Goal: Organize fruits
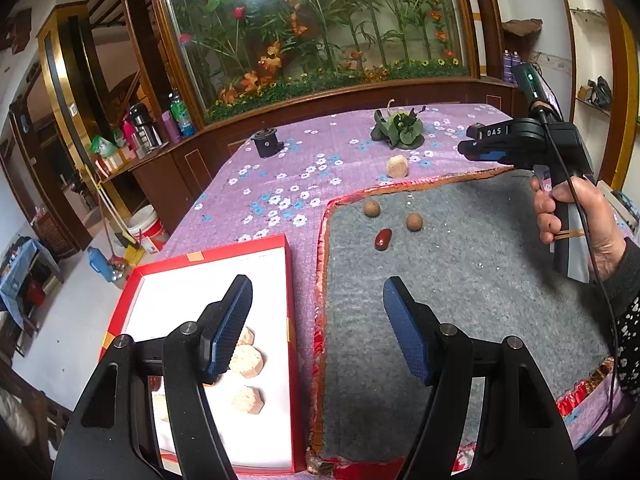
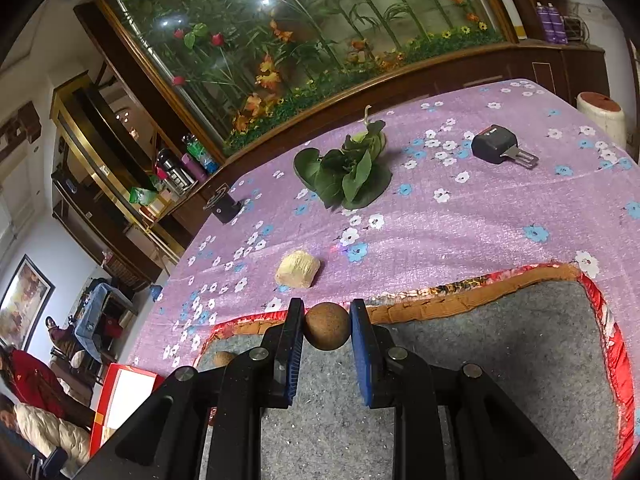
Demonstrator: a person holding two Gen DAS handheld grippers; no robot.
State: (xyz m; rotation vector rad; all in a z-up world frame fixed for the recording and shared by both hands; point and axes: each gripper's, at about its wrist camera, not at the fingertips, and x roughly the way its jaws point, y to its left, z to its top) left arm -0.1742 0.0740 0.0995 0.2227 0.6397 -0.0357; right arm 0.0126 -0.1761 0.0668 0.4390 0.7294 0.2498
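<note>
Two small fruits point(image 1: 372, 208) and a red date point(image 1: 382, 239) lie on the grey mat point(image 1: 460, 280); right gripper point(image 2: 327, 330) clamps a brown round fruit point(image 2: 327, 330), presumably for the red box point(image 1: 290, 320) at near left, while left gripper point(image 1: 318, 332) waits, jaws apart.

Left gripper point(image 1: 318, 330) jaws wide apart above red white-lined cardboard box point(image 1: 280, 280) edge; pale hexagonal pieces point(image 1: 247, 361) inside; two round brown fruits point(image 1: 372, 208), red oval date point(image 1: 383, 239) on grey felt mat point(image 1: 480, 280)
</note>
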